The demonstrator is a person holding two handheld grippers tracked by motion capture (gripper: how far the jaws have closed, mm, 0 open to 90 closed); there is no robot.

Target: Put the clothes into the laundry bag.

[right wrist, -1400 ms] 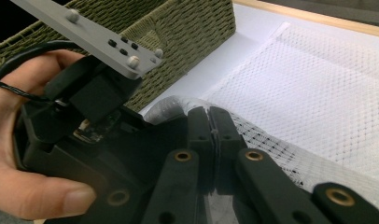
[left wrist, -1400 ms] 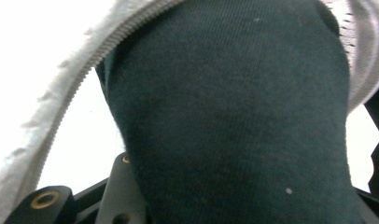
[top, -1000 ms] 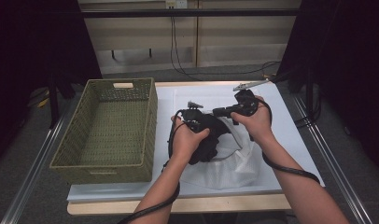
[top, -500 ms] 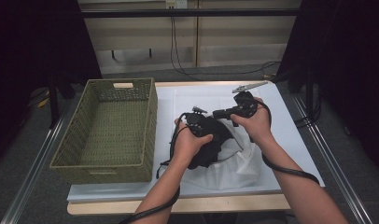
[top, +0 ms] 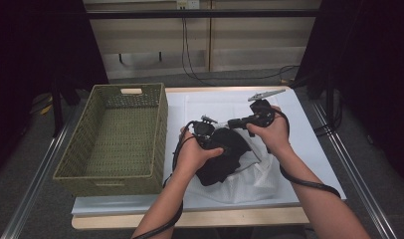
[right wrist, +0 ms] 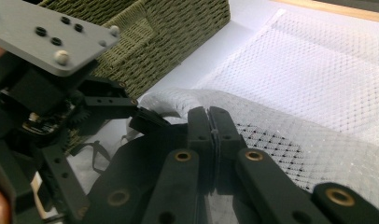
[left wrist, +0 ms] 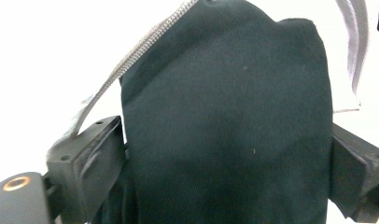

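1. Counter [top: 309, 149]: a flat white surface on which all the work lies. Compared with a second ago, both my hands have drifted slightly toward my side of it.
2. Woven basket [top: 115, 139]: olive-green wicker, rectangular, with a cut-out handle in its far wall. It stands just left of my hands, unmoved, with nothing inside.
3. Mesh laundry bag [top: 254, 174]: white netting, fine and honeycombed in the right gripper view [right wrist: 318, 93], limp and crumpled. It lies in front of me with its zipped opening raised.
4. Black garment [top: 222, 159]: dark, soft, matt knit, folded into a thick pad. It sits at the bag's mouth, partly over the netting, and now lies lower and nearer me than a second ago. I judge it is being worked into the bag, with the insertion unfinished.
5. Left hand-held gripper [top: 206, 133]: clenched on the black garment, whose fold fills the space between its jaws in the left gripper view [left wrist: 225, 140].
6. Right hand-held gripper [top: 235, 123]: jaws pressed together on the bag's mesh edge [right wrist: 211, 140], holding the mouth up.
7. Zipper [left wrist: 131, 56]: a silvery toothed strip beside the cloth.
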